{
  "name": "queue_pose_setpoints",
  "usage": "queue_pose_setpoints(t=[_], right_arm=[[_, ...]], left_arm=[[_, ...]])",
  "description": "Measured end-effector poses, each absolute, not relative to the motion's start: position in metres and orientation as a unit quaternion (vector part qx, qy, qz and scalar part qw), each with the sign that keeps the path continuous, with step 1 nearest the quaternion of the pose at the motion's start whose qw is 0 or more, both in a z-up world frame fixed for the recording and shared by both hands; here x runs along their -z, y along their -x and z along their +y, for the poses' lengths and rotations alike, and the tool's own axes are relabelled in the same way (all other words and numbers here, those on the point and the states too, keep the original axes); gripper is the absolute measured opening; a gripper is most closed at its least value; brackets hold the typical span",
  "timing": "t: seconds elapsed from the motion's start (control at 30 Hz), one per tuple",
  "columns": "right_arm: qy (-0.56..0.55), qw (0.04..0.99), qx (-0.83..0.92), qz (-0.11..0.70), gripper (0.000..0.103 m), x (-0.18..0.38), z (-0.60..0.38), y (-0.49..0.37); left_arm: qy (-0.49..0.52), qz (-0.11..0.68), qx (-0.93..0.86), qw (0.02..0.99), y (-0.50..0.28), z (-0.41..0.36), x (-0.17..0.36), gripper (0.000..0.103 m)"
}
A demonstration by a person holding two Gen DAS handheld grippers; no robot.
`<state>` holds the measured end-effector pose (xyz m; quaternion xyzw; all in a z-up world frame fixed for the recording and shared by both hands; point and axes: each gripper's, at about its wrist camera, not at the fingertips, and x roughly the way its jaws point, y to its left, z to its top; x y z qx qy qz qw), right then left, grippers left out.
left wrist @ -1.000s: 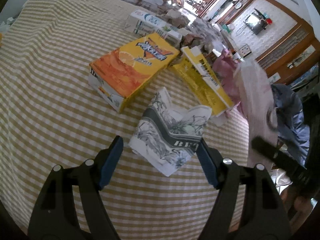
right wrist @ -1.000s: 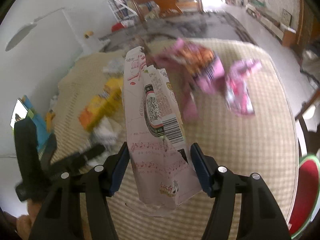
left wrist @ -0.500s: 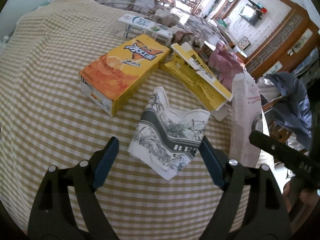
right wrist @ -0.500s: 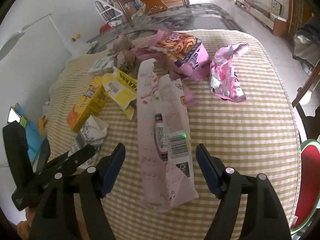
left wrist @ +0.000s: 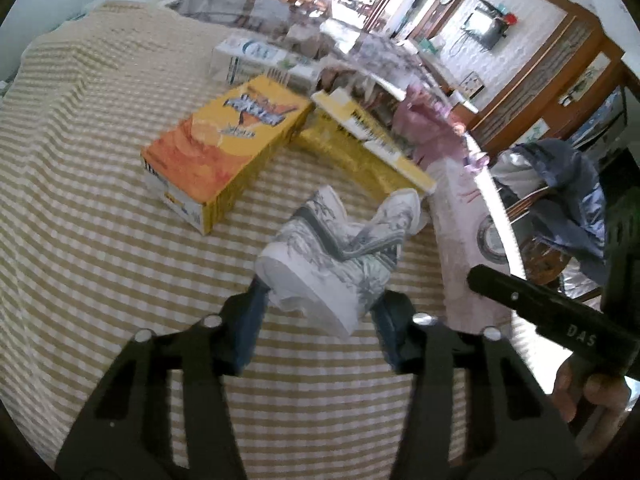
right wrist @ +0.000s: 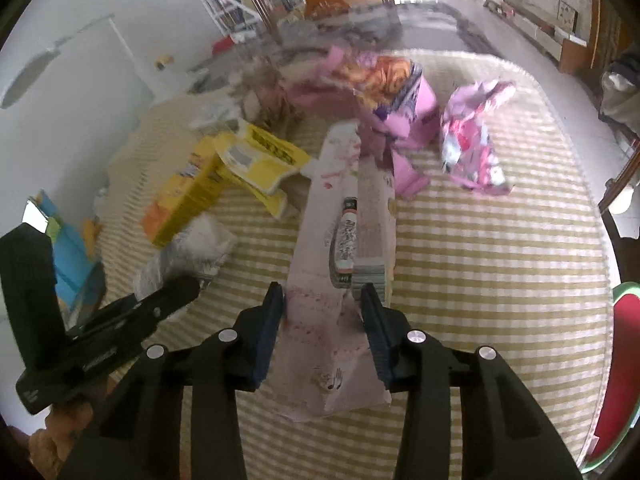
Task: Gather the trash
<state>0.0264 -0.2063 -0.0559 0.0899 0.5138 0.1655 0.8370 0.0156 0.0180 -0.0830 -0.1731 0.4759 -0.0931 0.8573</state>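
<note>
Motion blur smears the carton print. Left gripper (left wrist: 320,312) jaws closing on the crumpled grey-floral wrapper (left wrist: 340,248); right gripper (right wrist: 323,324) jaws closing on the long pink wrapper (right wrist: 340,264).

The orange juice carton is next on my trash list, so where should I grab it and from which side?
Grip the orange juice carton across its two long sides near the white end that faces the camera, coming down from above. It lies flat on the checked cloth, so its broad face is probably too wide for the fingers.
</note>
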Motion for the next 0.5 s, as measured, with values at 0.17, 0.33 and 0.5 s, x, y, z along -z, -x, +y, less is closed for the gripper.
queue_pose_setpoints(t=[0.17,0.33,0.5], right_arm=[[-0.152,0.852,-0.175,0.469,0.019,0.030,-0.234,-0.002],[-0.208,0.854,-0.167,0.447,0.014,0.020,-0.269,0.022],[-0.238,0.858,-0.161,0.426,0.014,0.008,-0.296,0.036]], left_arm=[[0.160,0.465,0.103,0.865,-0.007,0.012,0.075,0.047],[0.138,0.457,0.114,0.871,0.000,0.002,0.068,0.047],[0.148,0.440,0.120,0.878,0.009,-0.002,0.051,0.047]])
